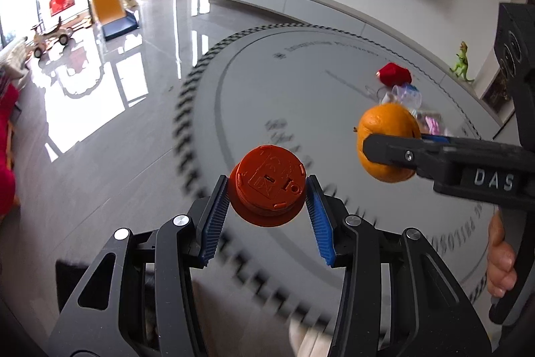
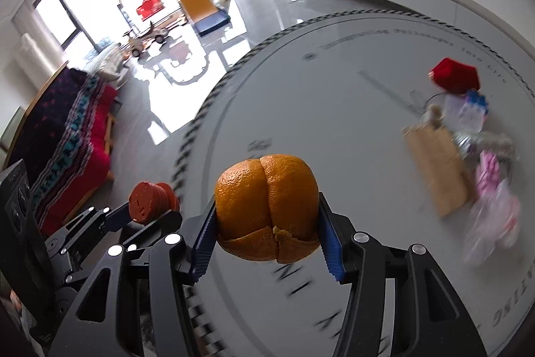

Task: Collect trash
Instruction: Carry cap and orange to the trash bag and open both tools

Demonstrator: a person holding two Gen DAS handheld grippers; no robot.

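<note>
My left gripper [image 1: 267, 190] is shut on a round orange-red plastic cap [image 1: 269, 185] and holds it above the edge of the round grey table [image 1: 301, 83]. My right gripper [image 2: 265, 216] is shut on a split orange peel [image 2: 267, 206], also held in the air above the table. In the left wrist view the right gripper [image 1: 384, 149] and its orange peel [image 1: 384, 136] show at the right. In the right wrist view the left gripper [image 2: 147, 216] with the cap [image 2: 150, 200] shows at the lower left.
A pile of trash lies at the table's far right: a red wrapper [image 2: 454, 76], a clear plastic cup [image 2: 464, 113], a brown paper bag [image 2: 438, 166] and pink-white wrappers [image 2: 491, 206]. A sofa with a patterned blanket [image 2: 67, 136] and a toy slide [image 1: 107, 2] stand on the glossy floor.
</note>
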